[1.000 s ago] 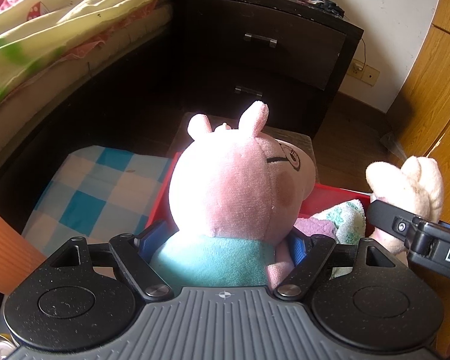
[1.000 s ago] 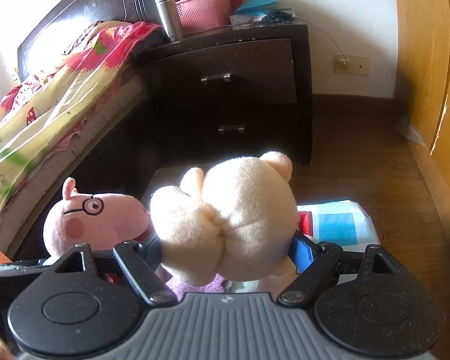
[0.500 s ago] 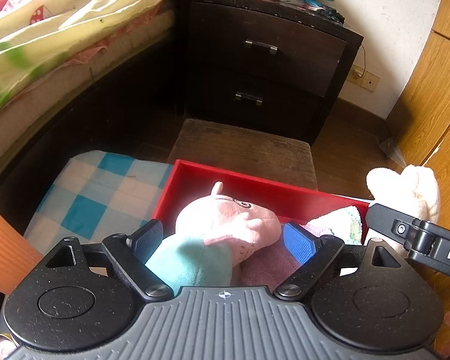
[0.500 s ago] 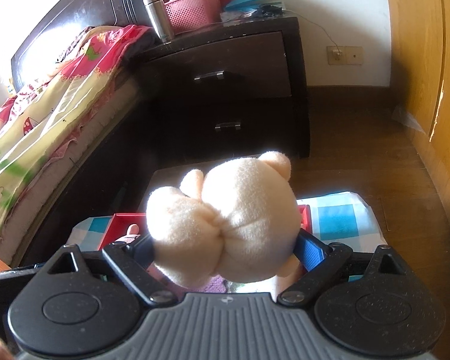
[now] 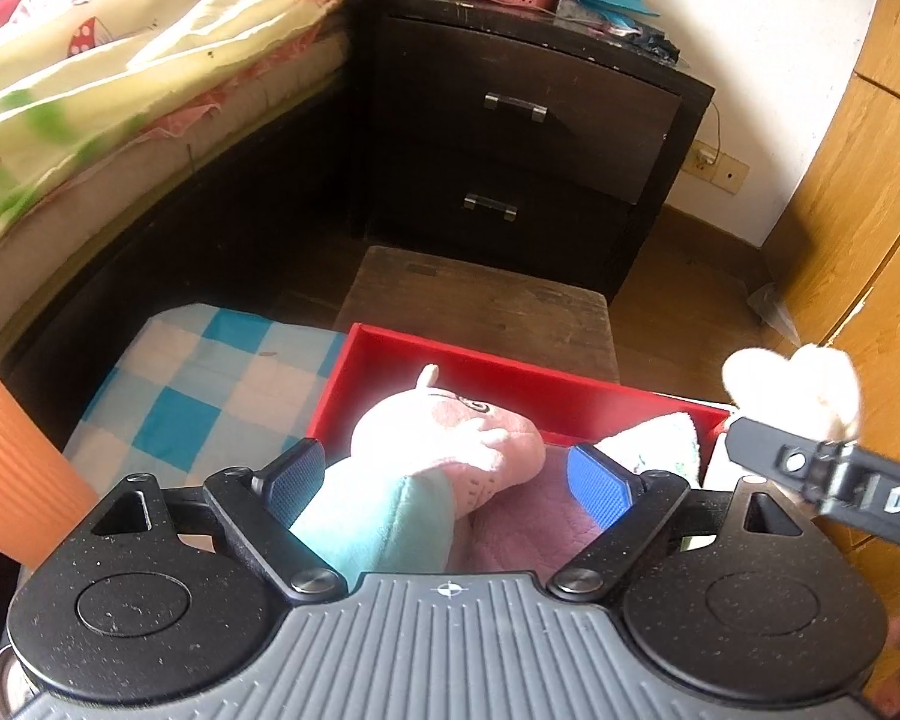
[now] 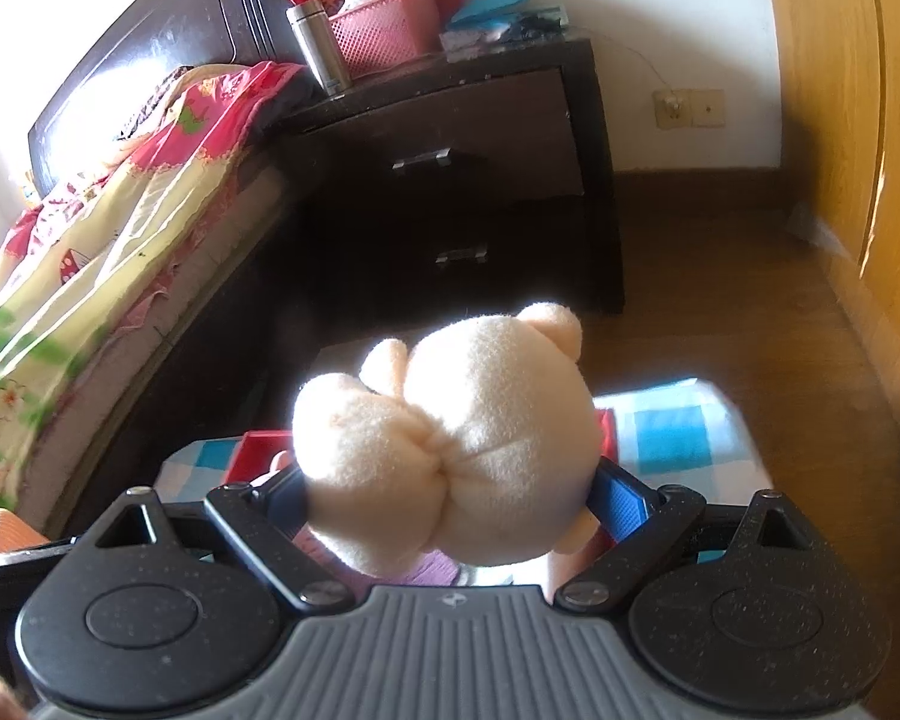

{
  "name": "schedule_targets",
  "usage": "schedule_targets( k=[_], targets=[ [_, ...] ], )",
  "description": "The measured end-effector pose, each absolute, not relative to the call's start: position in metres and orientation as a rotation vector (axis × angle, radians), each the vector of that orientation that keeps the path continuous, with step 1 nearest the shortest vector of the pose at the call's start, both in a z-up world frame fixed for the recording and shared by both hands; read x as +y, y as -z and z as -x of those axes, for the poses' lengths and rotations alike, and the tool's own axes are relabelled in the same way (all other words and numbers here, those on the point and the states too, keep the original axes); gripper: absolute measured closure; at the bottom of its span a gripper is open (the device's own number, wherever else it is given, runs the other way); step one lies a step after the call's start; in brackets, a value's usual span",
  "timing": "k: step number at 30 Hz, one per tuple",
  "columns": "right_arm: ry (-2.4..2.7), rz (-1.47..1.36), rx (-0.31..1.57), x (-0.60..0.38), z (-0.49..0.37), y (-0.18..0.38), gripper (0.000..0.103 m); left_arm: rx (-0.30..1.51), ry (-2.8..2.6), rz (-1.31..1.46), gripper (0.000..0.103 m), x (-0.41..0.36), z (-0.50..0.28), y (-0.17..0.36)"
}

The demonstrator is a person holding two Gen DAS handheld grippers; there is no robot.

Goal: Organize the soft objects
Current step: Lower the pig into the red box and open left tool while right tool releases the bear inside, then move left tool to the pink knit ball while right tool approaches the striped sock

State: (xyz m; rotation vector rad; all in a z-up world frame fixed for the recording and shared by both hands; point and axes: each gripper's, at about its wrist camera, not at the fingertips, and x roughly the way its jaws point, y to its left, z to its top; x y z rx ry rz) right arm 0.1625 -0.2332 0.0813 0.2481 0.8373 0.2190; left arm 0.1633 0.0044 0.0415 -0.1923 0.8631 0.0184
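1. Checked cloth (image 5: 198, 396) covers the carrying surface; the red box (image 5: 510, 381) stands on it near its far edge.
2. The left gripper (image 5: 450, 477), jaws just widened and released, hangs over the pink pig plush (image 5: 450, 429) lying in the box's left half, pads clear of it.
3. The right gripper (image 6: 450, 495), jaws just widened, has the cream plush (image 6: 450, 438) between its pads, above the box's right edge; whether they press it I cannot tell.
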Motion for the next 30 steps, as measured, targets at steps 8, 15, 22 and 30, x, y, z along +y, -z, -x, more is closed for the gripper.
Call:
schedule_targets(
  k=[8, 15, 22, 30],
  targets=[
    [-0.216, -0.221, 0.871, -0.231, -0.162, -0.082, 0.025, 0.860, -0.014, 0.182, 0.016, 0.003, -0.158, -0.045],
    [-0.209, -0.221, 0.877, -0.231, -0.157, -0.088, 0.025, 0.866, -0.002, 0.177, 0.016, 0.004, -0.147, -0.048],
    [-0.212, -0.186, 0.873, -0.235, -0.134, -0.106, 0.025, 0.905, 0.028, 0.190, 0.016, 0.003, -0.121, -0.043],
    [-0.211, -0.187, 0.920, -0.243, -0.109, -0.102, 0.025, 0.922, 0.068, 0.134, 0.012, -0.009, -0.097, -0.042]
  ],
)
